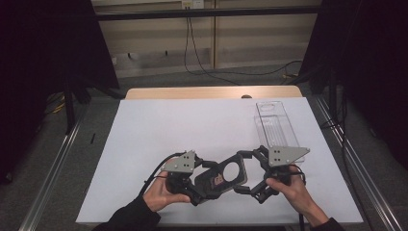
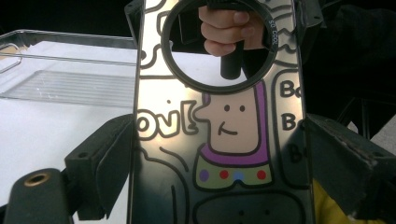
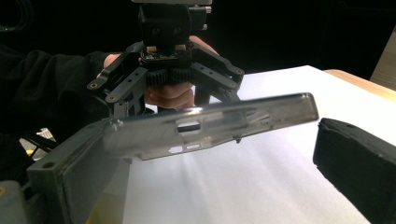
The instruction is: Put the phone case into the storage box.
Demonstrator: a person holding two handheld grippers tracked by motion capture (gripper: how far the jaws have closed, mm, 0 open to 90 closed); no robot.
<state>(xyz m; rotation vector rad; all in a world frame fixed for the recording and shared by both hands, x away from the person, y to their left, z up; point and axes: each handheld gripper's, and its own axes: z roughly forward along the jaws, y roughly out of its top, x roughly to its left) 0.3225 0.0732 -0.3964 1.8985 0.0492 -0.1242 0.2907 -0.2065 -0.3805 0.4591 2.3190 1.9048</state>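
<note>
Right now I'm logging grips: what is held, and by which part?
A phone case, by its long side edges between the left gripper fingers; the right gripper looks open around its end.

Your glossy, mirror-like phone case with cartoon print [image 2: 219,135] reflects light; its ring looks matt black. The clear plastic tray [image 1: 278,126] is smooth and ribbed inside. The white sheet [image 1: 183,125] looks like matt paper over a light wooden tabletop [image 1: 211,92]. Your gripper pads [image 2: 100,163] are matt, rough-edged black.
</note>
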